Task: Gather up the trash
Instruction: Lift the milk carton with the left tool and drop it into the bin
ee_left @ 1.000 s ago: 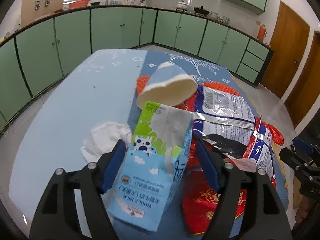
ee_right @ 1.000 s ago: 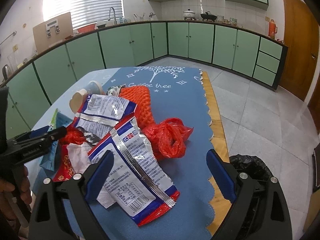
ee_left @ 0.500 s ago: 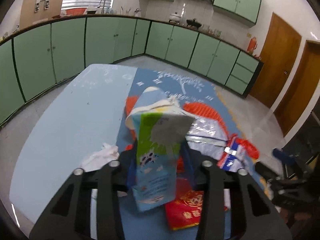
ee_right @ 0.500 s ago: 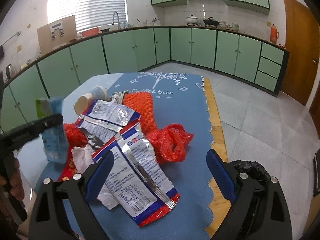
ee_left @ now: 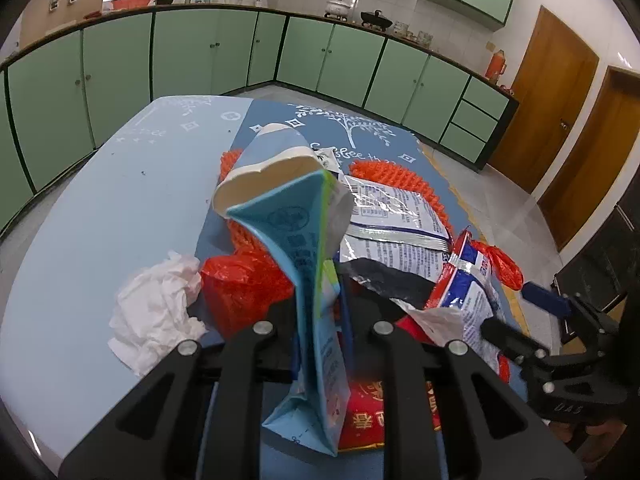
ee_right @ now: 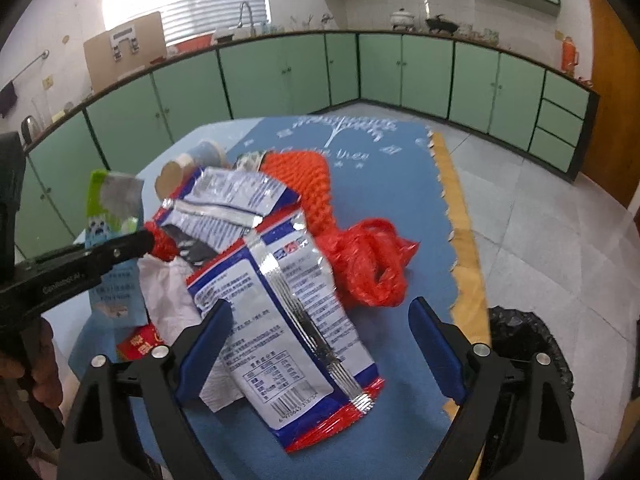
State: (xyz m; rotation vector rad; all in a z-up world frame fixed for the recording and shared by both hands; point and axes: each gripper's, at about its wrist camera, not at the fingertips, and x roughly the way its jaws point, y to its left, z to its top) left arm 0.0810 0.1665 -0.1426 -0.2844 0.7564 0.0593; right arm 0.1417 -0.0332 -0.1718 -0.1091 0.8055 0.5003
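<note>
Left wrist view shows my left gripper, jaws just closed, pinching the flattened blue-green milk carton above the near-left litter. I'd lift it straight, keeping the thin cardboard from slipping. My right gripper hovers wide open over a crinkly foil snack bag.

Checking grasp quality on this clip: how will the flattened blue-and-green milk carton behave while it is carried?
The flattened blue-and-green milk carton, pinched in the left gripper, is squashed thin, so probably empty and light. It stands upright unsupported, suggesting some stiffness, though its splayed top may flex or swing.
</note>
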